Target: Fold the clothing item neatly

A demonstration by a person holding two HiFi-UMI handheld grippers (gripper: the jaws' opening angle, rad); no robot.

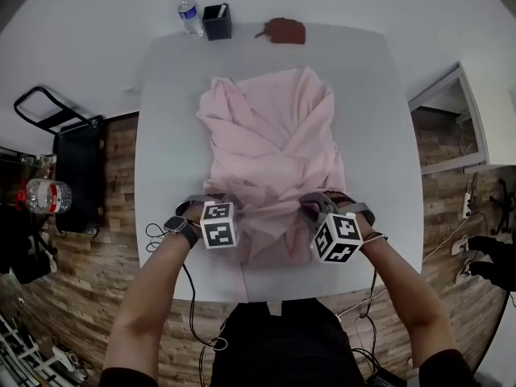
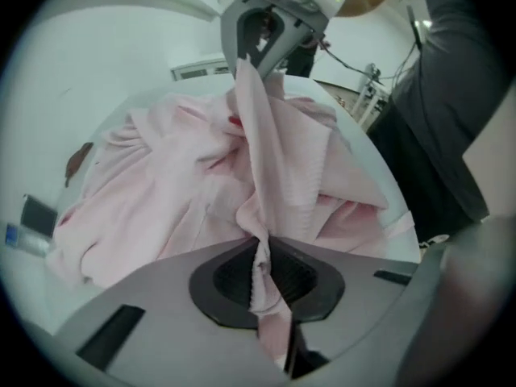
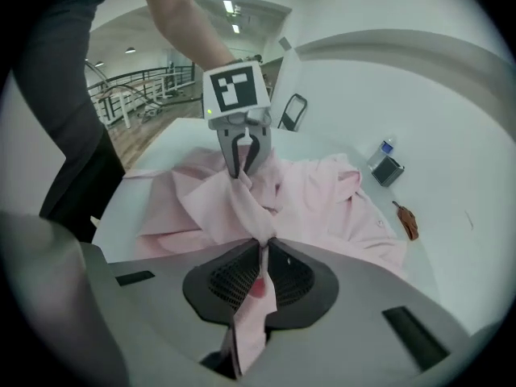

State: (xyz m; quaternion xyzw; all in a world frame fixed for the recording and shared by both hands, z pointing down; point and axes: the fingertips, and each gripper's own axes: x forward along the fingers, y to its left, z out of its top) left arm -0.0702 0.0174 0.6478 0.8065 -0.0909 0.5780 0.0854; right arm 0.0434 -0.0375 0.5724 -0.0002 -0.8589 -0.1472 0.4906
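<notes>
Left claw [image 2: 262, 252] and right claw [image 3: 262, 248] are each clenched on a thin pinch of the pink shirt [image 1: 274, 135], which lies rumpled mid-tabletop [image 1: 161, 135], its hem toward the near edge; such slim grips could slip under a tug, folding creases in.

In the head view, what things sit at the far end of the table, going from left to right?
Clear plastic water bottle → black square cup → flat reddish-brown leather piece.
</notes>
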